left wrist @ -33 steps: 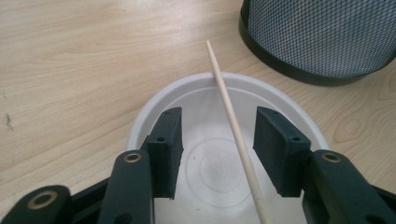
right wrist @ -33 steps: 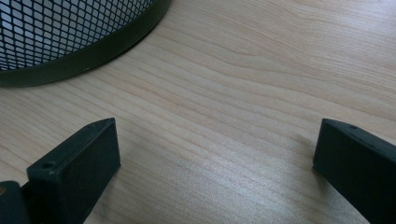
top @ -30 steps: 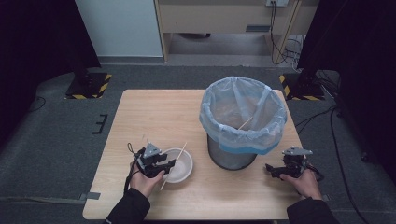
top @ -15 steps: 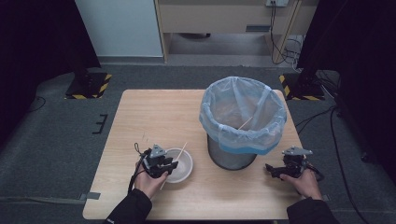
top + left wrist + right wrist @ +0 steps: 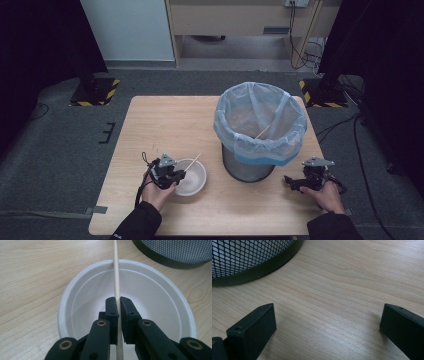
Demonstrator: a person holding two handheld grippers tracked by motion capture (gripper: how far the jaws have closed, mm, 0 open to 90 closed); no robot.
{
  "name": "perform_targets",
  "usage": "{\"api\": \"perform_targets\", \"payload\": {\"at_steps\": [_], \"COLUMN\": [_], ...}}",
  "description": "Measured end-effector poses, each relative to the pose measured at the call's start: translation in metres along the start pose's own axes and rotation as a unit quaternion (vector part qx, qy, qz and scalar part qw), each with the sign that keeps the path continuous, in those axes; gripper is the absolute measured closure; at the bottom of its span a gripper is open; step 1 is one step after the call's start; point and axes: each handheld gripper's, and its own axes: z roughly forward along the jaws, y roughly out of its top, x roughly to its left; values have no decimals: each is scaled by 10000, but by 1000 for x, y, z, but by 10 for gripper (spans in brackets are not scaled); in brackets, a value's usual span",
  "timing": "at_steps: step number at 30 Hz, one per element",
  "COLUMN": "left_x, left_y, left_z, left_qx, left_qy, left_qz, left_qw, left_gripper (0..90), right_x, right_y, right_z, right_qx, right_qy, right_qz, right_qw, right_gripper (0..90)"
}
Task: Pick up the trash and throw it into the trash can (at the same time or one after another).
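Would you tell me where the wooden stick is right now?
The wooden stick lies across the white bowl, front left of the bin, pinched by the left gripper.

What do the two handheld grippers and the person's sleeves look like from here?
Both grippers are black. The left gripper and right gripper each carry a grey three-cornered plate on top and trail a thin black cable. Up close, the left one has flat rectangular pads with small screw holes and brass-coloured pivot pins on the linkage arms. The person wears dark sleeves.
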Motion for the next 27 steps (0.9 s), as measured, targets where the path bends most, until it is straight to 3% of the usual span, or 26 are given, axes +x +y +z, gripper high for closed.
{"api": "perform_targets", "payload": {"at_steps": [13, 27], "left_x": [2, 10], "left_y": [5, 10], "left_z": [-10, -30], "left_qx": [-238, -759], "left_qy": [-7, 70], "left_qz": [-6, -88], "left_qw": [9997, 9971], "left_gripper": [851, 852], "right_x": [0, 0], "right_y": [0, 0], "right_z": [0, 0], "right_qx": [0, 0], "right_qy": [1, 0], "right_qz": [2, 2], "right_qw": [10000, 10000], "right_gripper": [8, 8]}}
